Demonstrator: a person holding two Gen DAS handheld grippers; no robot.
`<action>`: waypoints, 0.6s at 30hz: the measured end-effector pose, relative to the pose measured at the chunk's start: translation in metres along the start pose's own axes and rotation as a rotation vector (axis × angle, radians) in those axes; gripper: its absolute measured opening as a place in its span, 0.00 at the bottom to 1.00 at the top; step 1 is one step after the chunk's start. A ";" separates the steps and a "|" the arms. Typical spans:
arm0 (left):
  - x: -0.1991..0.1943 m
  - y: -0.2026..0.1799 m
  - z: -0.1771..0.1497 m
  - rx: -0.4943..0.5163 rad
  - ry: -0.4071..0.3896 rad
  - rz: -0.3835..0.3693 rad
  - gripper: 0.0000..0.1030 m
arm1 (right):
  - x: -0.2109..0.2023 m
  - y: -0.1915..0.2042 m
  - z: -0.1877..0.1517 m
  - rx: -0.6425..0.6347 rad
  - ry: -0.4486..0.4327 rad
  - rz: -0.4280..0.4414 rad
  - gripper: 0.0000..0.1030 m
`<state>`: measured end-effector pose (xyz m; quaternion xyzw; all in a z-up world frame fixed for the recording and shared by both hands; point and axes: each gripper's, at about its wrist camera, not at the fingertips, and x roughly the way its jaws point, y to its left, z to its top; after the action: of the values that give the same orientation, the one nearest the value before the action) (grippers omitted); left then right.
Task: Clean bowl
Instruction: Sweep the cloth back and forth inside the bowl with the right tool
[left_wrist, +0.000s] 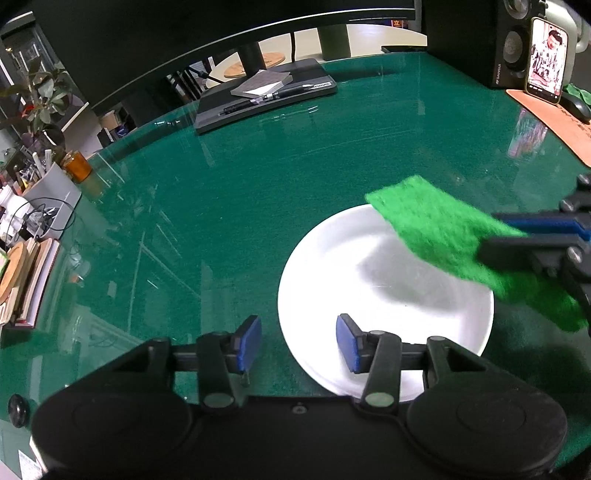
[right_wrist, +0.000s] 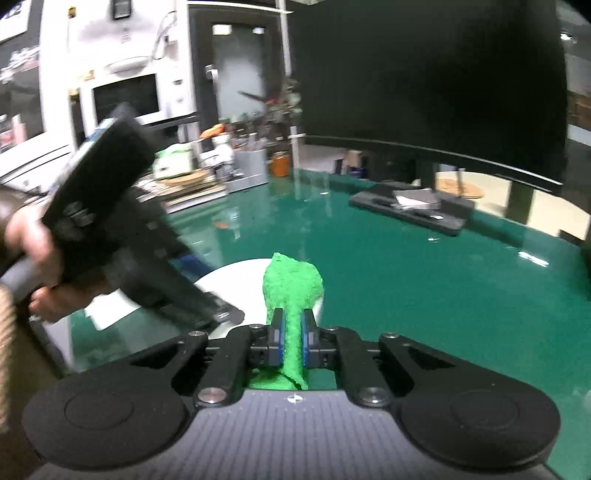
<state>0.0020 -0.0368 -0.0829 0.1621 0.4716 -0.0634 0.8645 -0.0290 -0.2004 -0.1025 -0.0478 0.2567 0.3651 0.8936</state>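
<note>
A shallow round white bowl (left_wrist: 384, 295) sits upright on the glossy dark green tabletop (left_wrist: 258, 177), in the near right part of the left wrist view.

The left gripper (left_wrist: 299, 341) stands partly open. Its two blue-padded fingers straddle the near left rim of the bowl: one pad lies over the bowl's inside, the other over the bare tabletop outside it. No contact between pads and rim is visible, and nothing is gripped. In the right wrist view this gripper appears blurred at the left, carried by a person's hand (right_wrist: 33, 254).

The right gripper (right_wrist: 291, 341) is clamped narrow on a bright green fibrous scouring pad (right_wrist: 291, 288). The pad is pinched along its middle, with one end fanning out ahead of the fingers and the other hanging behind them. In the left wrist view the pad extends over the far right rim of the bowl and casts a shadow on its inside; whether it touches the bowl cannot be told.

A flat black monitor base (left_wrist: 266, 98) carrying a grey notepad stands well apart at the far side of the tabletop.
</note>
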 end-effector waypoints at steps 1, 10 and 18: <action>0.000 0.000 0.000 -0.001 0.000 0.000 0.44 | 0.000 0.001 0.000 -0.006 0.002 0.003 0.08; 0.000 -0.001 -0.001 -0.006 -0.002 0.001 0.44 | -0.002 0.011 -0.002 -0.031 0.024 0.078 0.09; -0.001 -0.001 -0.002 -0.003 -0.002 0.003 0.46 | 0.002 0.008 0.001 -0.029 0.028 0.041 0.10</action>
<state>-0.0003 -0.0371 -0.0837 0.1614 0.4704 -0.0615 0.8654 -0.0329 -0.1926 -0.1022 -0.0607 0.2647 0.3862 0.8815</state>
